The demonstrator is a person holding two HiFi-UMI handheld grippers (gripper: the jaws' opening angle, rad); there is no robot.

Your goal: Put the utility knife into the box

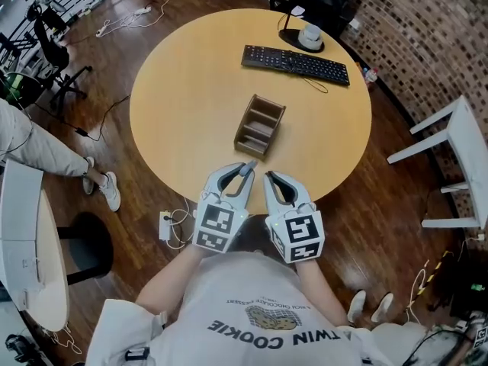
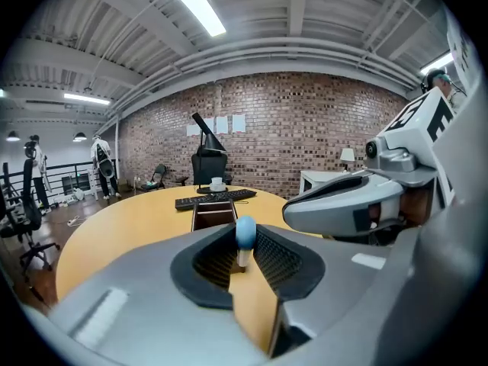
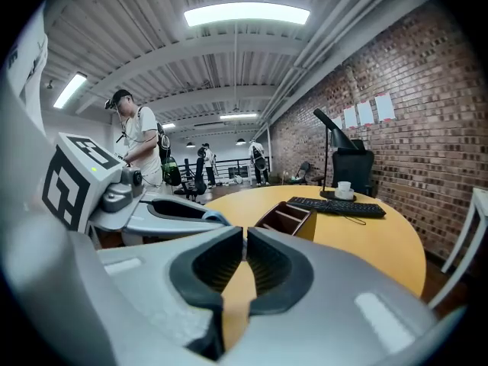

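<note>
1. Round yellow wooden table (image 1: pixel 175 113) carried a brown wooden compartment box (image 1: pixel 259 126).
2. Person's left gripper (image 1: pixel 246 172) clenched the slim blue-tipped utility knife (image 2: pixel 245 233) short of the box; right gripper (image 1: pixel 268 178) was closed, empty.
3. Knife looked light, stiff, perhaps slippery; a mid-body hold seemed safest.

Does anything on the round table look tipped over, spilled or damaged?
Nothing stands out. The wooden box stands upright and looks empty, the keyboard lies flat beyond it, and the utility knife is clamped in the left hand-held gripper.
</note>
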